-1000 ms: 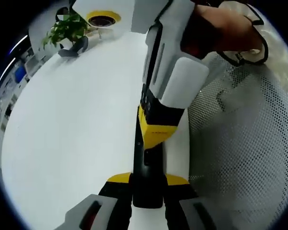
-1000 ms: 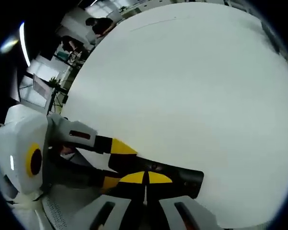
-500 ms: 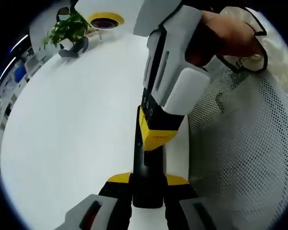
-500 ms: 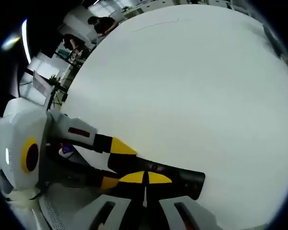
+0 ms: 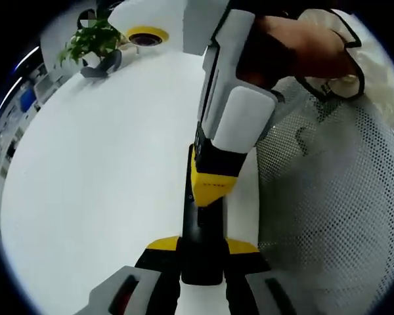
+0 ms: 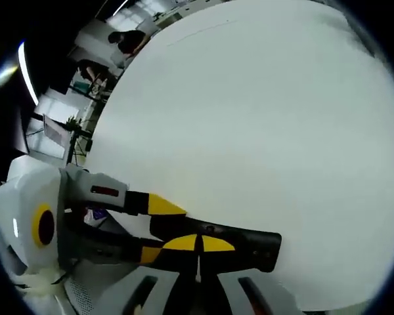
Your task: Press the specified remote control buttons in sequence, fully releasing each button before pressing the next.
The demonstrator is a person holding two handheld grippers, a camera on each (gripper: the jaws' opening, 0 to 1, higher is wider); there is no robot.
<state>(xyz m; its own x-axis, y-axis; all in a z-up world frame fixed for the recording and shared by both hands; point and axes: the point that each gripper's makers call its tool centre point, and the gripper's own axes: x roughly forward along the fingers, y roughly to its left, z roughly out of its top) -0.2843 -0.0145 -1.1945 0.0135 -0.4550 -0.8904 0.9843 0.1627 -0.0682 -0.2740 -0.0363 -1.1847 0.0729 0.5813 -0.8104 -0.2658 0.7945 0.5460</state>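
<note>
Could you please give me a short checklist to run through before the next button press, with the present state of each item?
1. Remote held firmly: ok. The left gripper is clamped on the black remote control.
2. Presser lined up: ok. The right gripper has its yellow tip on the remote's upper face.
3. Button fully released: cannot tell; the tip covers the contact spot.
4. Correct button under the tip: cannot tell; the buttons are hidden.
5. Remote in sight: ok, it also shows in the right gripper view.
6. Support below: ok, the white table lies under the remote.
</note>
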